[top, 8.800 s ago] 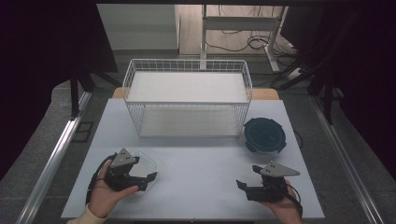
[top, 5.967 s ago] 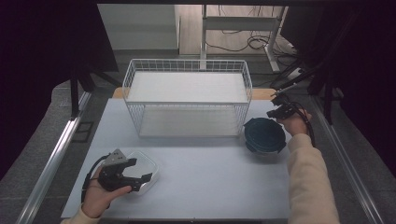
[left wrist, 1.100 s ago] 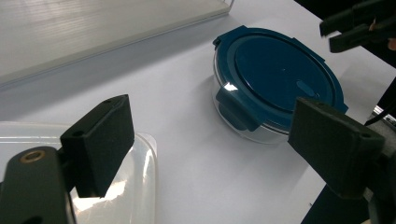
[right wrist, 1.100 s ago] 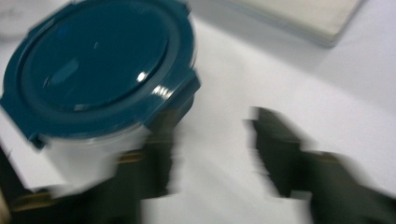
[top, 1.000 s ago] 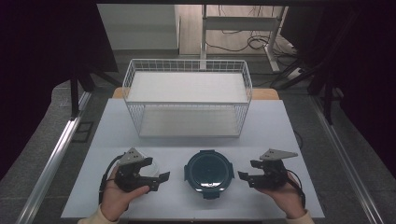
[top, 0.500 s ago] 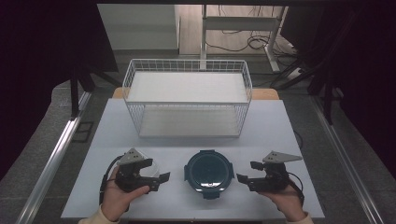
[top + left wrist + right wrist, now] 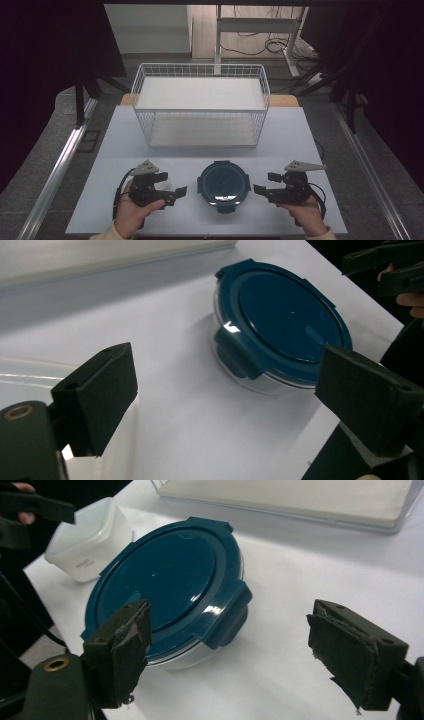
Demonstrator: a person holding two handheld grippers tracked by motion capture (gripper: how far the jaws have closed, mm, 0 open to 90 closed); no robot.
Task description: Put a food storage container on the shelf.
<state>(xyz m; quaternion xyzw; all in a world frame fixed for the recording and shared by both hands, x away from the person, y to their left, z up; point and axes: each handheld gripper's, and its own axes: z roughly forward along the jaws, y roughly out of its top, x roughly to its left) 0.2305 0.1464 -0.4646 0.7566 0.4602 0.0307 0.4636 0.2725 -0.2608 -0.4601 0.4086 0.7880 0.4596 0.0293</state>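
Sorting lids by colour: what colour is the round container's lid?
Dark teal-blue lid, seen best in the right gripper view.

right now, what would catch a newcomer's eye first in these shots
The round container with a dark blue clip lid sits at the near middle of the white table, flanked by the open left gripper and open right gripper. Behind it stands an empty white wire basket.

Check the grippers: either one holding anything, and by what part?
Nothing held. Left gripper and right gripper are both open, flanking the lidded container without touching it.
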